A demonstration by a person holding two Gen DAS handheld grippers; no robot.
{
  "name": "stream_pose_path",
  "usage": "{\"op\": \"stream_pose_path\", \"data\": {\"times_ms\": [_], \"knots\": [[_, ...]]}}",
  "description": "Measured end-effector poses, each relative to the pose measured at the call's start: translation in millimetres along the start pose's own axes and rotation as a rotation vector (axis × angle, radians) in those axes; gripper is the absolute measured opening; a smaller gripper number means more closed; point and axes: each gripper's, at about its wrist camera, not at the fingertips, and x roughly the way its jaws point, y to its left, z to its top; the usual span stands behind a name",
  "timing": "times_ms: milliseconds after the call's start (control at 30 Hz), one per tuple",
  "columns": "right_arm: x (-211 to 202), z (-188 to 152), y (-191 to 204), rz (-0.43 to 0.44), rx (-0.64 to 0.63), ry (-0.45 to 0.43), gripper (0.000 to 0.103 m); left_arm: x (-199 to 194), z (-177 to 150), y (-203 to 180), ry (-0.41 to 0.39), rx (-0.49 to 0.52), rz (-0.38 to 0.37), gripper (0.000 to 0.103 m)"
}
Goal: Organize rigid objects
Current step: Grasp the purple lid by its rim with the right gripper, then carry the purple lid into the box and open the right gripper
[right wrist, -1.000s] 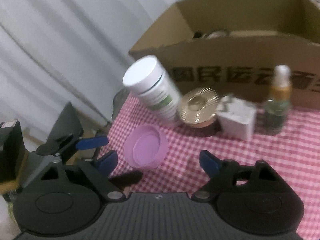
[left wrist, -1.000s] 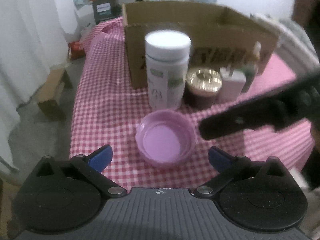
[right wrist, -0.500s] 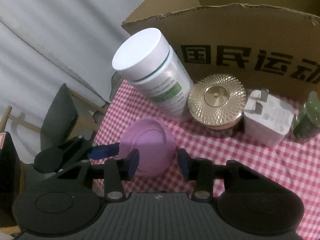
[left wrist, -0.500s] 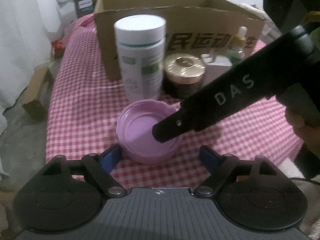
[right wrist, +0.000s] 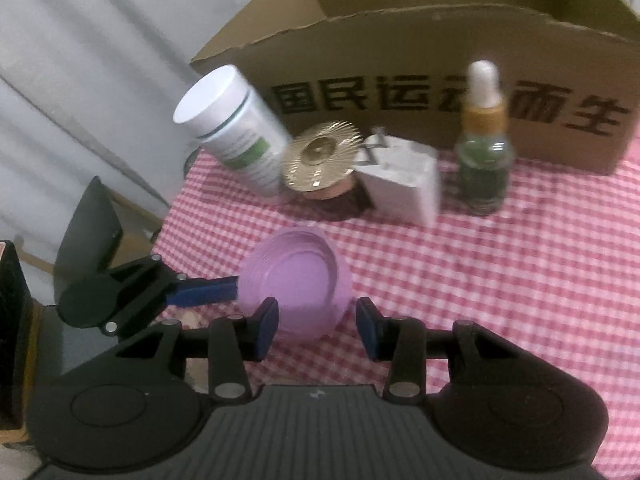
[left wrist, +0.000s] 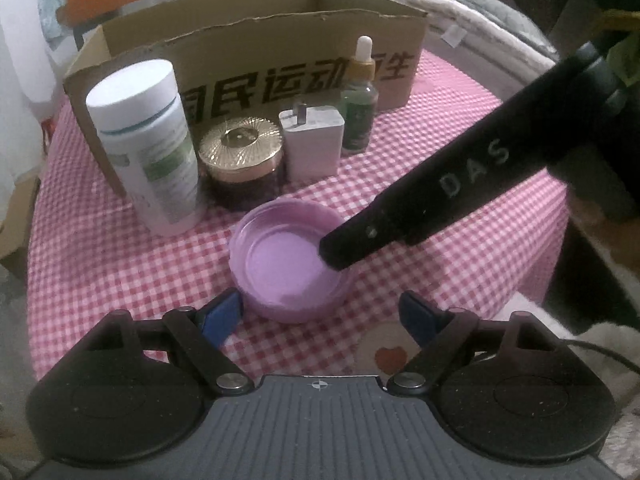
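Only the right wrist view shows the right gripper (right wrist: 316,322) narrowed onto the shallow purple lid (right wrist: 294,280), hollow up at six o'clock from the gold-topped jar (right wrist: 320,156); the left gripper (left wrist: 320,312) gapes wide.

Your right gripper (right wrist: 316,322) has narrowed from wide open and now straddles the lid (right wrist: 296,284); your left gripper (left wrist: 320,316) moved closer.

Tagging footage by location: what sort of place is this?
Probably a home room: a table under a pink checked tablecloth, a cardboard box, and folded blankets behind.
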Motion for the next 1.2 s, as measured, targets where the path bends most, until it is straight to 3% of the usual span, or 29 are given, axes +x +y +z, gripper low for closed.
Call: {"op": "stream_pose_path", "data": {"times_ms": [200, 433, 567, 667, 833, 1033, 1200], "knots": [[-2, 2, -1, -0.017, -0.025, -0.037, 0.045, 8, 5, -8, 0.018, 0.04, 0.068, 0.087], [15, 8, 10, -0.033, -0.095, -0.038, 0.045, 25, 18, -7, 0.007, 0.048, 0.082, 0.087], [21, 9, 13, -0.038, -0.114, -0.029, 0.03, 28, 22, -8, -0.005, 0.055, 0.085, 0.079], [23, 8, 12, -0.046, -0.121, -0.034, 0.024, 25, 23, -5, -0.015, 0.052, 0.098, 0.073], [22, 4, 10, -0.048, -0.115, -0.045, 0.019, 20, 24, -7, -0.022, 0.052, 0.1, 0.073], [-2, 1, 20, -0.045, -0.131, -0.102, 0.019, -8, 27, -18, -0.081, 0.077, 0.134, 0.073], [-39, 9, 40, -0.04, -0.195, -0.201, 0.019, -56, 48, -22, -0.198, 0.099, 0.17, 0.073]]}}
